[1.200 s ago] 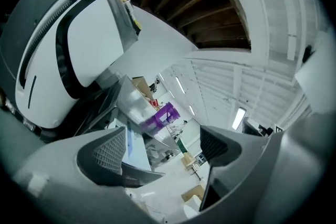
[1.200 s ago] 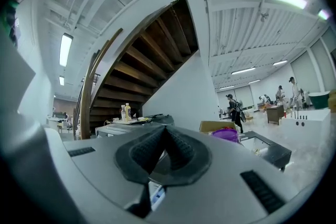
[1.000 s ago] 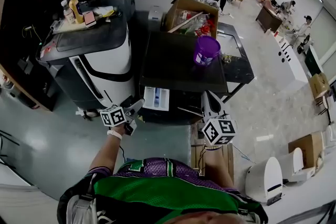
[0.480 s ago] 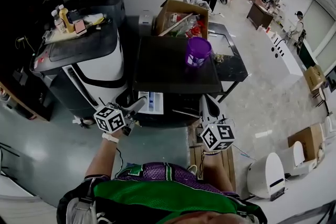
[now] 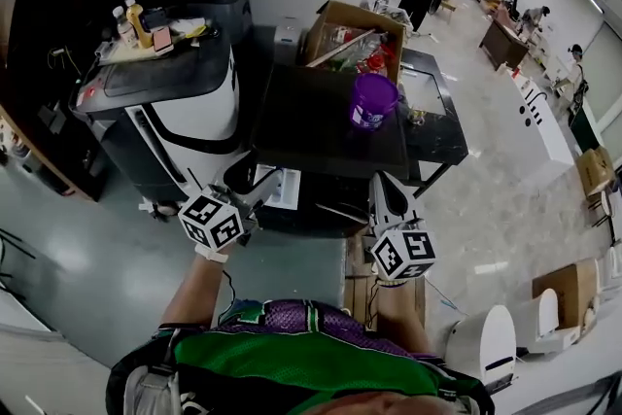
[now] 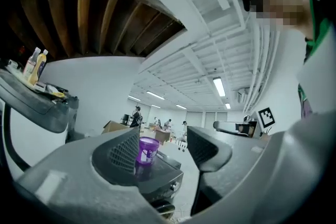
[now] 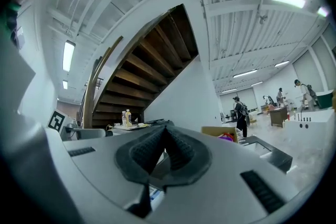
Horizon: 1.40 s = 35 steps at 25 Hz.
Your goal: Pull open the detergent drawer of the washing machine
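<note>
Our left gripper (image 5: 255, 200) is half wide & closing on nothing; the detergent drawer (image 5: 286, 188) is just ahead of it & looks pulled out already. Right gripper (image 5: 382, 186) is pinched closed, empty. Next we prob. just back away.

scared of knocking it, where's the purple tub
Head view: the purple plastic tub stands on the dark washing machine's top, right of centre, near the brown cardboard box.

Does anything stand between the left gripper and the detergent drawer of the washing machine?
Nothing visible does. The left gripper, its jaws closing on nothing, hangs just beside the detergent drawer, which sticks out from the washing machine.
</note>
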Each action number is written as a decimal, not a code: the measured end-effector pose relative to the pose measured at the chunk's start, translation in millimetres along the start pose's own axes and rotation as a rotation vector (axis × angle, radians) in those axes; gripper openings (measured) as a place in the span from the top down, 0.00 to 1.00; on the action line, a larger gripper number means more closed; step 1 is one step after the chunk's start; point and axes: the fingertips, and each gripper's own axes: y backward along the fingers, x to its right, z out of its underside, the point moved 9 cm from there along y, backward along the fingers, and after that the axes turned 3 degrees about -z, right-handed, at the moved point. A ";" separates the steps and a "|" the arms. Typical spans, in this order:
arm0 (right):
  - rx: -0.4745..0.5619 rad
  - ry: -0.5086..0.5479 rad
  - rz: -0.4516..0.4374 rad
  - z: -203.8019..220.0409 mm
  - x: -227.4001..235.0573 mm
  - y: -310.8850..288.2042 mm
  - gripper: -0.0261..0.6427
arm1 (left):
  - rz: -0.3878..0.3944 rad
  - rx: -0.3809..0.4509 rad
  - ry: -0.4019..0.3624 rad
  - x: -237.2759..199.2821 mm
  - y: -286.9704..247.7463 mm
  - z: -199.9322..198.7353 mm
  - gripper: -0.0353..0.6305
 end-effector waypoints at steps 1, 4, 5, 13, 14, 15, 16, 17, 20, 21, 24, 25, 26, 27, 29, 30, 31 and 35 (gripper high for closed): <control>0.001 -0.001 -0.016 -2.9 3.5 -0.2 0.96 | -0.004 0.016 -0.014 6.3 0.0 -3.3 0.54; 0.014 -0.004 -0.059 -12.4 12.5 0.3 0.96 | -0.054 0.042 -0.066 23.5 1.5 -13.3 0.59; 0.020 -0.005 -0.072 -15.5 14.7 0.3 0.96 | -0.081 0.049 -0.086 28.1 2.9 -16.9 0.63; 0.055 0.002 -0.139 -30.6 30.7 2.2 0.96 | -0.244 0.087 -0.208 57.6 6.0 -42.7 0.88; 0.056 0.004 -0.143 -31.5 32.0 2.3 0.96 | -0.250 0.081 -0.211 60.2 5.3 -43.6 0.89; 0.057 0.006 -0.147 -32.5 33.0 2.1 0.96 | -0.254 0.075 -0.212 62.1 4.9 -44.1 0.90; 0.059 0.007 -0.151 -33.4 33.5 1.5 0.96 | -0.259 0.070 -0.212 63.1 4.8 -44.4 0.91; 0.060 0.009 -0.154 -34.2 33.7 0.4 0.96 | -0.263 0.066 -0.212 63.5 5.2 -44.6 0.91; 0.060 0.017 -0.163 -35.9 33.4 -2.0 0.96 | -0.278 0.054 -0.201 63.0 6.5 -43.9 0.92; 0.059 0.020 -0.165 -36.6 33.2 -1.8 0.96 | -0.283 0.050 -0.199 63.2 6.7 -43.6 0.92; 0.057 0.030 -0.164 -39.0 31.6 -0.5 0.96 | -0.297 0.052 -0.198 64.0 8.5 -43.2 0.92; 0.055 0.032 -0.162 -39.4 30.6 -0.7 0.96 | -0.299 0.053 -0.196 63.7 9.2 -42.8 0.92; 0.053 0.035 -0.162 -39.3 29.5 -1.0 0.96 | -0.298 0.054 -0.191 63.3 9.9 -42.1 0.92; 0.051 0.039 -0.162 -38.7 28.3 -1.1 0.96 | -0.292 0.057 -0.184 63.4 10.8 -40.8 0.92; 0.045 0.049 -0.162 -37.5 26.0 -1.1 0.96 | -0.273 0.069 -0.172 64.8 12.3 -37.9 0.92; 0.041 0.051 -0.162 -36.6 24.8 -1.3 0.96 | -0.266 0.073 -0.169 65.8 13.0 -36.6 0.92; 0.038 0.054 -0.164 -35.6 23.7 -1.4 0.96 | -0.262 0.073 -0.169 66.8 13.7 -35.5 0.92; 0.034 0.057 -0.175 -32.7 19.6 -0.9 0.96 | -0.254 0.067 -0.170 69.0 15.6 -33.4 0.92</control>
